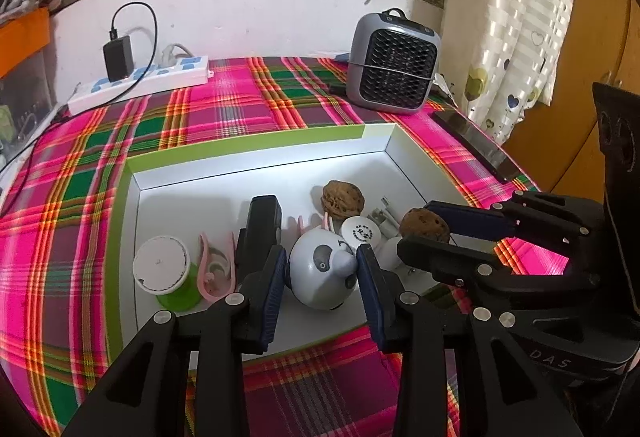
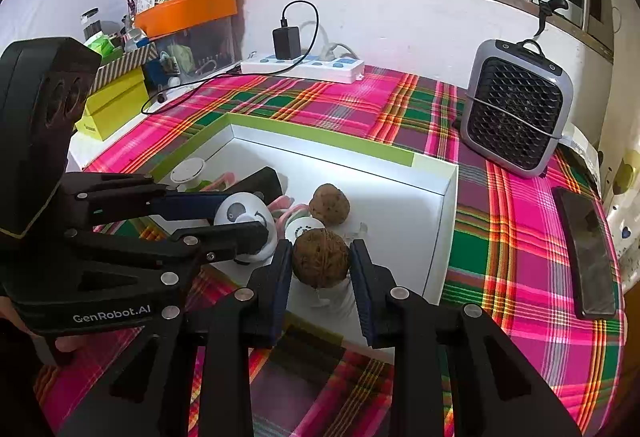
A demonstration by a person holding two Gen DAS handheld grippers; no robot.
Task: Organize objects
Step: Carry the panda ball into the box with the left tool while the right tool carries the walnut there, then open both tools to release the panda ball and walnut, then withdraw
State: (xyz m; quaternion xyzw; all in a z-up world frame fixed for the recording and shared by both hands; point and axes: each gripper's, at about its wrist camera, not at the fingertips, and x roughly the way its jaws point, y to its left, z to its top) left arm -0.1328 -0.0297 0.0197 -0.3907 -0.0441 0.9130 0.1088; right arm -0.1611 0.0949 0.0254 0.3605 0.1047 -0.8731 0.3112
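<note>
A white box with green rim (image 1: 248, 145) (image 2: 320, 141) lies on the plaid tablecloth. My left gripper (image 1: 322, 273) (image 2: 240, 215) is shut on a white panda ball (image 1: 322, 269) (image 2: 244, 213) over the box's near edge. My right gripper (image 2: 320, 269) (image 1: 420, 233) is shut on a brown walnut (image 2: 320, 257) (image 1: 425, 225) just right of the panda. In the box lie a second walnut (image 1: 343, 199) (image 2: 330, 204), a white round cap (image 1: 360, 231), a black block (image 1: 262, 223), a pink clip (image 1: 216, 265) and a white-topped green spool (image 1: 162, 263).
A grey fan heater (image 1: 394, 63) (image 2: 518, 109) stands at the back right. A black phone (image 2: 586, 253) (image 1: 476, 145) lies at the right table edge. A power strip with black charger (image 1: 140, 77) (image 2: 304, 65) lies by the wall. Cluttered boxes (image 2: 120, 93) stand at the far left.
</note>
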